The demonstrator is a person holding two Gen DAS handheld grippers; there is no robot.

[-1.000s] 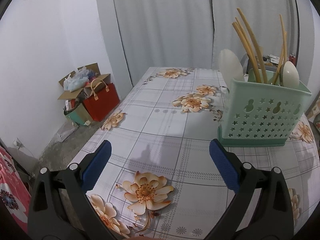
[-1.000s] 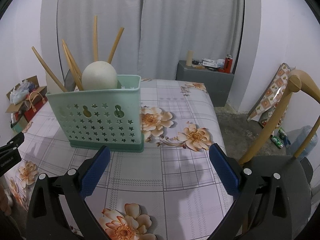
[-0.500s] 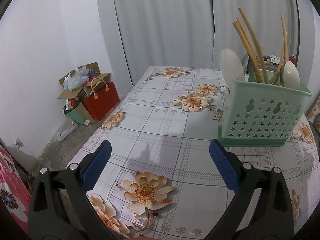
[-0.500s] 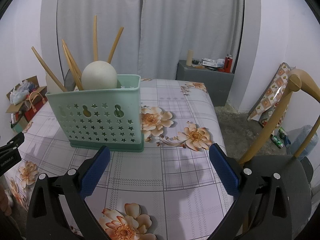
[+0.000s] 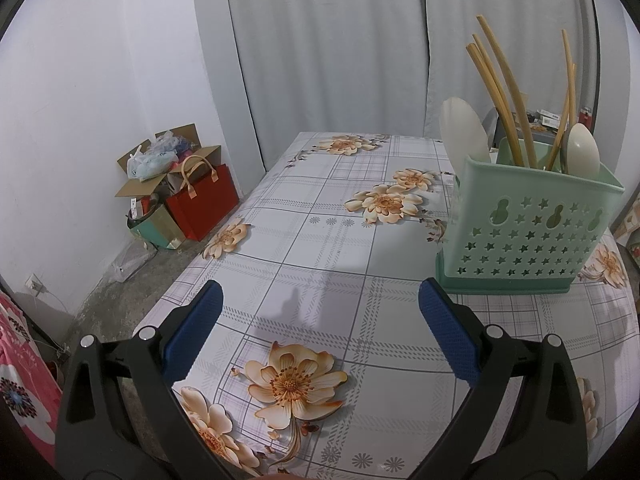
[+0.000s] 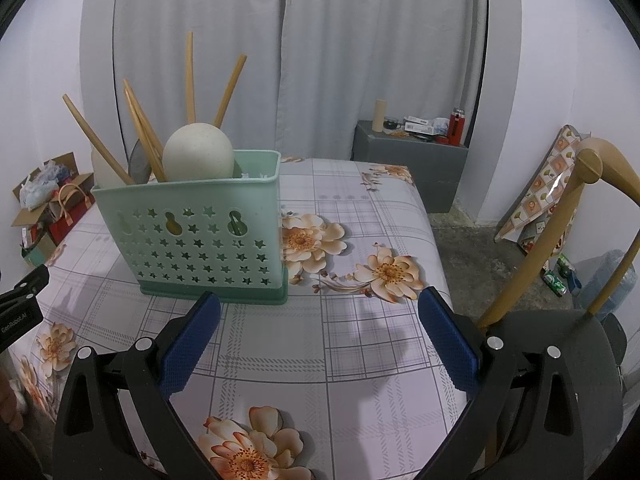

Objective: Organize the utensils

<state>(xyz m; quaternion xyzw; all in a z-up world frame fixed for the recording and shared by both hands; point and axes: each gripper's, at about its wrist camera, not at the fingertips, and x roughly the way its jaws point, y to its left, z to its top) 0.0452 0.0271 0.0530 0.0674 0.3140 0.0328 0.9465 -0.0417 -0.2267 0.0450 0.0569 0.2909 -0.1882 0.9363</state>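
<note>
A mint-green utensil holder (image 5: 528,224) (image 6: 192,236) with star cut-outs stands upright on the floral tablecloth. Several wooden chopsticks (image 5: 500,92) (image 6: 138,128) and cream spoons (image 5: 464,128) (image 6: 198,152) stick out of it. My left gripper (image 5: 320,308) is open over bare cloth, left of and nearer than the holder. My right gripper (image 6: 320,312) is open too, hovering just in front of the holder's right corner. Neither holds anything. The left gripper's body (image 6: 20,304) shows at the right wrist view's left edge.
The table (image 5: 304,240) ends at its left edge above a floor with a red bag (image 5: 204,196) and cardboard boxes. A wooden chair back (image 6: 568,220) rises at the right. A grey cabinet (image 6: 412,160) with small items stands behind the table.
</note>
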